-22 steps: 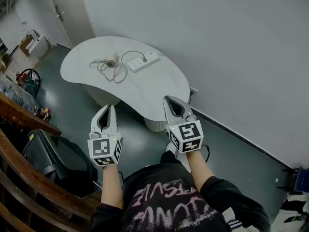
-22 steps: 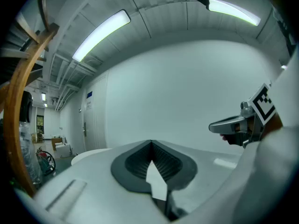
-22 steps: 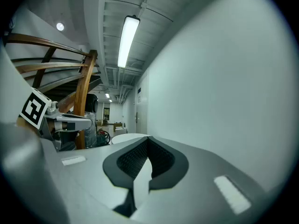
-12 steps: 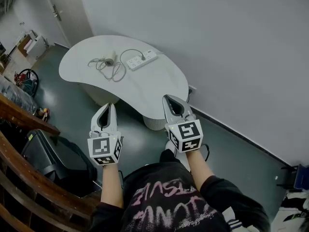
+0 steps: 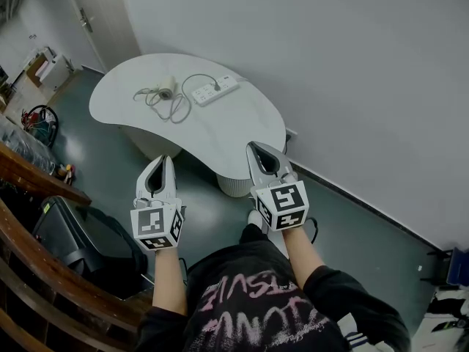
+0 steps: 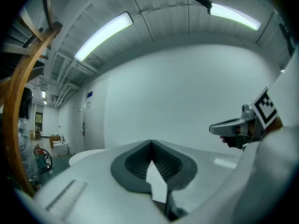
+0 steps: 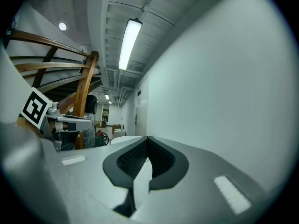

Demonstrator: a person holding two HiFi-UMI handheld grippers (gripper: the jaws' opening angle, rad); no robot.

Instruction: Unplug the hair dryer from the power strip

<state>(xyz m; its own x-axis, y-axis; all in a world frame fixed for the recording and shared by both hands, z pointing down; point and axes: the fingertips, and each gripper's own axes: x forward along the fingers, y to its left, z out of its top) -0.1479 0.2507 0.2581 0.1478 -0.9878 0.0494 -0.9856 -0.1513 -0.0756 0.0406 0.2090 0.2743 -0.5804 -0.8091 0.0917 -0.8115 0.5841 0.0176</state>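
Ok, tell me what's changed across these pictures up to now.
Nothing of note. Only the head view's framing shifted slightly. The left hand-held gripper and the right hand-held gripper stay shut and empty, short of the table; the hair dryer stays plugged into the power strip.

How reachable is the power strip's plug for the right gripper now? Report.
Probably not from here. The right gripper, shut, hangs well short of the table, and the plug sits in the power strip toward its far side. Nothing blocks the path; stepping closer should do.
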